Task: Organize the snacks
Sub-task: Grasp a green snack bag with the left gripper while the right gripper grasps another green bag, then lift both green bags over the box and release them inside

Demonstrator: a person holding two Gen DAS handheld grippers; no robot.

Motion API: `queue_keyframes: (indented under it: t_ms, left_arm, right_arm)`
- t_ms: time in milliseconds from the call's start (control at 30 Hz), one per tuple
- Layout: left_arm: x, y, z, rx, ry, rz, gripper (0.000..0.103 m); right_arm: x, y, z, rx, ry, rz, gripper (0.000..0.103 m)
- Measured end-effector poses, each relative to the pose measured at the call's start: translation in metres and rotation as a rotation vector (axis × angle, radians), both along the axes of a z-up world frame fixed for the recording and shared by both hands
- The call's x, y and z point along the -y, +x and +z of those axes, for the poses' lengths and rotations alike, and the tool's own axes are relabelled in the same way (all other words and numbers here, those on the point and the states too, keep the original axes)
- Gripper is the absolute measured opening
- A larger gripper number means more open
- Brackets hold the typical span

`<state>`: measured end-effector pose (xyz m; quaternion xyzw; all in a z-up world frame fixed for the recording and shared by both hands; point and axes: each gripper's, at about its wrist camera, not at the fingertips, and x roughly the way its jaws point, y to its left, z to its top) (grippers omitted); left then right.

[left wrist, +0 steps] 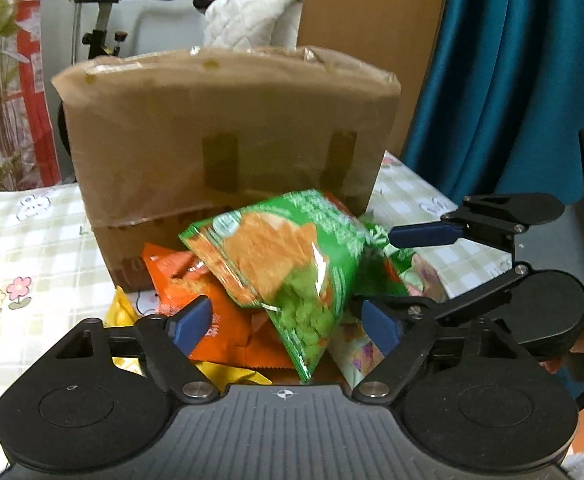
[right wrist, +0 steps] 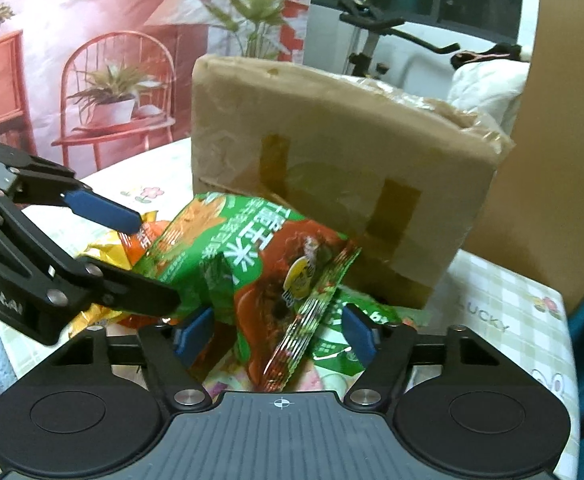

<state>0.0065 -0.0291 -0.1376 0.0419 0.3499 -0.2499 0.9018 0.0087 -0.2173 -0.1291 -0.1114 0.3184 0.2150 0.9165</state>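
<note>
A pile of snack packets lies on the table in front of a cardboard box (left wrist: 228, 136). A green packet (left wrist: 288, 264) stands tilted on top of an orange packet (left wrist: 200, 300) and a yellow packet (left wrist: 122, 312). My left gripper (left wrist: 288, 326) is open, its blue fingers on either side of the green packet's lower end without touching it. My right gripper (right wrist: 272, 332) is open around a green and red packet (right wrist: 260, 276). The right gripper also shows in the left wrist view (left wrist: 404, 276), and the left gripper in the right wrist view (right wrist: 152, 264).
The table has a checked cloth with flower prints (left wrist: 24, 240). The taped cardboard box (right wrist: 332, 168) stands upright just behind the pile. A teal curtain (left wrist: 512, 80) hangs at the right. An exercise bike (left wrist: 104, 12) and a white cushion stand behind.
</note>
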Motion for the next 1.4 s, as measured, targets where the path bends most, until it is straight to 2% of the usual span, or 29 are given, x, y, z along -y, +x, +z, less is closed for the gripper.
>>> queue_keyframes:
  t_ms: [33,67,100,133,267,467,833,1000,1067,1233,1400]
  left_arm:
    - [0.001,0.001,-0.001,-0.006,0.002,0.001,0.074]
    - [0.002,0.004,-0.004,-0.014,0.004,0.001,0.060]
    - [0.002,0.006,-0.006,-0.025,-0.003,-0.012,0.051]
    - [0.002,0.006,-0.007,-0.035,-0.010,-0.024,0.036]
    - [0.002,0.007,-0.003,-0.011,-0.015,-0.041,0.034]
    - [0.003,-0.005,0.022,0.081,-0.019,-0.047,0.033]
    - [0.006,-0.005,0.074,0.225,-0.068,-0.042,0.033]
    - [0.012,0.021,0.095,0.262,-0.084,-0.036,0.034]
    - [0.012,0.035,0.094,0.261,-0.096,-0.033,0.034]
    - [0.015,0.087,0.102,0.208,-0.160,-0.023,0.035]
    - [0.026,0.131,0.099,0.157,-0.158,-0.012,0.039]
  right_arm:
    - [0.001,0.005,-0.003,-0.009,0.005,0.003,0.060]
    - [0.001,0.007,-0.004,-0.022,0.018,0.010,0.058]
    - [0.005,0.011,-0.005,-0.034,0.034,0.018,0.048]
    - [0.006,0.013,-0.006,-0.038,0.043,0.022,0.045]
    - [0.010,0.012,0.002,-0.003,0.068,0.016,0.042]
    - [0.016,0.008,0.026,0.064,0.089,0.007,0.041]
    - [0.023,0.009,0.092,0.225,0.101,-0.004,0.041]
    - [0.025,0.037,0.120,0.277,0.088,0.006,0.041]
    - [0.026,0.050,0.126,0.284,0.089,0.007,0.041]
    - [0.026,0.101,0.139,0.287,0.065,0.002,0.041]
    - [0.032,0.147,0.131,0.240,0.063,-0.035,0.042]
